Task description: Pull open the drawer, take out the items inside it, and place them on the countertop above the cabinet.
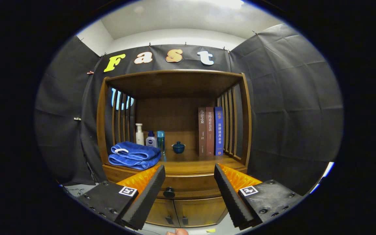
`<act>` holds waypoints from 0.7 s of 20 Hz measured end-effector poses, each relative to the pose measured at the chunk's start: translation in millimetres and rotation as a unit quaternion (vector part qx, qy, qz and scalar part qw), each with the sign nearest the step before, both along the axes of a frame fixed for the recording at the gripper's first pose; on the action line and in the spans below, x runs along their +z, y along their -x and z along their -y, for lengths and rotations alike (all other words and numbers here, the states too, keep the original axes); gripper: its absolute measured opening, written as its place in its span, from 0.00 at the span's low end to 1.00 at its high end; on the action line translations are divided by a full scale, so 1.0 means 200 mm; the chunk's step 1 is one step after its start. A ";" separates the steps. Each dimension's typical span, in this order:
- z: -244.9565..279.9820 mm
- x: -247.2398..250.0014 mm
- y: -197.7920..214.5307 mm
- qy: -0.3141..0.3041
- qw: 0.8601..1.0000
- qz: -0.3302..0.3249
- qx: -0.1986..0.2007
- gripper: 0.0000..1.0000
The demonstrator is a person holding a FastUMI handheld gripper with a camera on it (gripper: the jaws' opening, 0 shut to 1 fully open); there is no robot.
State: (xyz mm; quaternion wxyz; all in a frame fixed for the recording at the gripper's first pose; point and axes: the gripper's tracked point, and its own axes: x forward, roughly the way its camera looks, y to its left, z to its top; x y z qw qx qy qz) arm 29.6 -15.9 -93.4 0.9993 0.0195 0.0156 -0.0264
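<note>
We see our tongs [189,173] spread wide and gripping nothing, held off from the closed drawer [188,186]; its dark knob [169,192] sits between the fingers. Above it, the worktop [191,163] carries a folded blue towel [134,155].

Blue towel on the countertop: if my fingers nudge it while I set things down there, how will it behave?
The folded blue towel looks soft, so it would probably give and bunch rather than slide whole. It lies low, so tipping seems unlikely. The open gripper hangs short of it, near the drawer knob.
</note>
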 end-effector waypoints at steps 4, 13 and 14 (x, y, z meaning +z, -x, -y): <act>0.01 -0.28 -0.07 -0.004 1.000 -0.020 -0.010 0.98; -0.08 -0.87 -0.34 -0.015 0.993 -0.116 0.013 0.99; -0.09 -0.90 -0.35 -0.013 0.992 -0.121 0.019 0.99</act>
